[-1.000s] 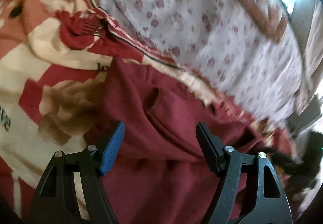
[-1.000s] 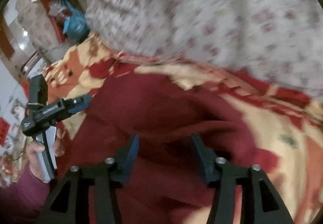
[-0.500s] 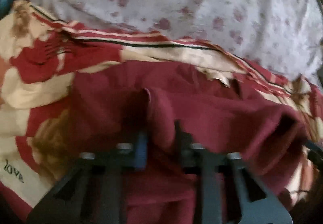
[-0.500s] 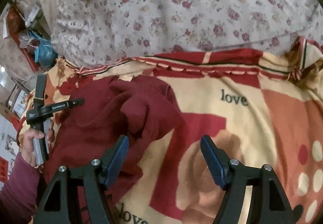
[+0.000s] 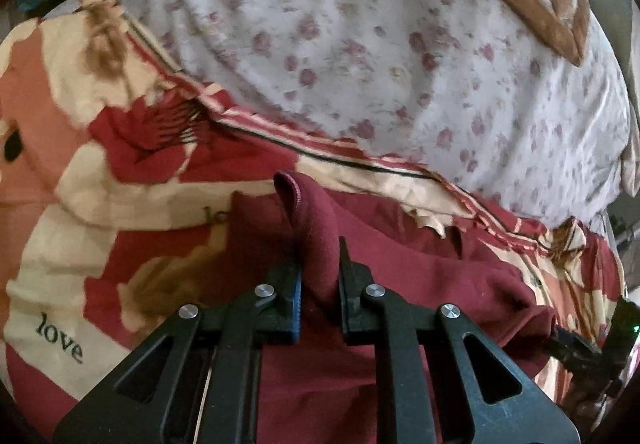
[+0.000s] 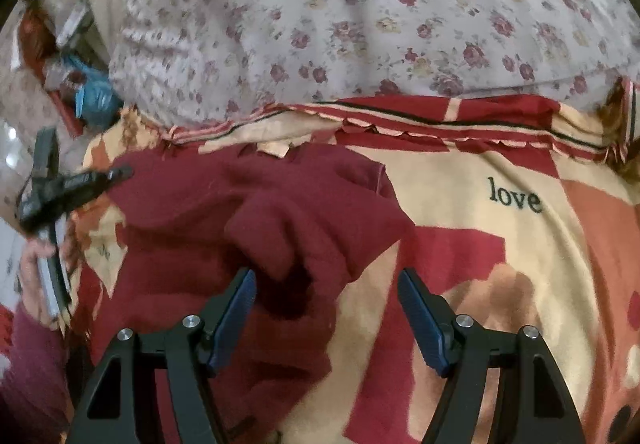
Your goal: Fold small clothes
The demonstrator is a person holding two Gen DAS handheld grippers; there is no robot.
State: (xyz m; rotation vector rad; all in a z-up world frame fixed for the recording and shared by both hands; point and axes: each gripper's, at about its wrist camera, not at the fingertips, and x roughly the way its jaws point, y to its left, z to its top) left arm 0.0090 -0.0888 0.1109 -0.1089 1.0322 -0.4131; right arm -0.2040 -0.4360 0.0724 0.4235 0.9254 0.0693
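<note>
The dark red garment (image 6: pixel 224 212) is lying crumpled on a bed, on top of a red-and-cream blanket (image 6: pixel 500 244) with "love" printed on it; a floral sheet (image 6: pixel 360 16) lies behind that. The left gripper (image 5: pixel 319 272) has its jaws pinched on a raised fold of it. The right gripper (image 6: pixel 326 308) hangs over the garment's edge, jaws wide apart, holding nothing. There's cluttered stuff off the bed's left side.

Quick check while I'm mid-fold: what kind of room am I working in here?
Most likely a bedroom, on a bed. The maroon garment lies on a red and cream "love" blanket with a floral duvet behind; the left gripper pinches a fold of the garment.
</note>
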